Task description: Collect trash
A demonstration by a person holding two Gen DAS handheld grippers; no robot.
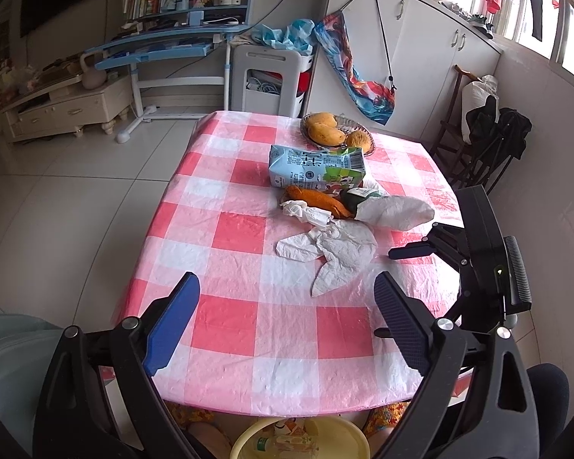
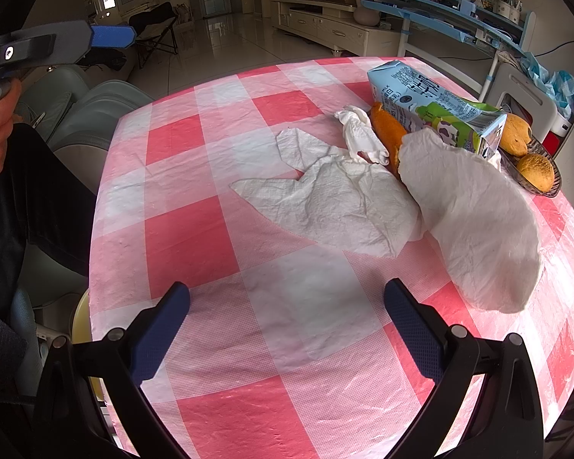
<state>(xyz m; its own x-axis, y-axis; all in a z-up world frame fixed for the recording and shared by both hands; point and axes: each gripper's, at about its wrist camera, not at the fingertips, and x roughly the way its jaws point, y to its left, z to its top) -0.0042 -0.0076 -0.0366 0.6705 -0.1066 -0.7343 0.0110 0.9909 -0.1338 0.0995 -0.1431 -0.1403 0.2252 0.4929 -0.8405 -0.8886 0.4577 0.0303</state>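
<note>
We find the left gripper (image 1: 287, 294) w/ blue pads spread wide, holding nothing, above the near part of the pink-and-white checked plastic tablecloth (image 1: 248, 199). The trash sits ahead of it, centre-right of the left wrist view: a flat crumpled white paper tissue (image 1: 335, 254), a smaller twisted white tissue wad (image 1: 306, 212), orange peel (image 1: 315, 199), a large white paper sheet (image 1: 396, 210) and a light-blue and green drink carton lying on its side (image 1: 317, 166).

The right gripper (image 2: 287, 302) is likewise wide apart and empty; the flat tissue (image 2: 340, 206) lies just ahead, centre frame, the large sheet (image 2: 474, 218) to its right.

The near and left table edges are in view; bare cloth lies btwn both grippers and the pile.

Containers: a glass dish (image 1: 363, 130) behind the carton holds yellow-orange fruit (image 1: 325, 132). A pale yellow round bin (image 1: 298, 436), bottom centre under the table edge, holds packaging; contents not clear.
</note>
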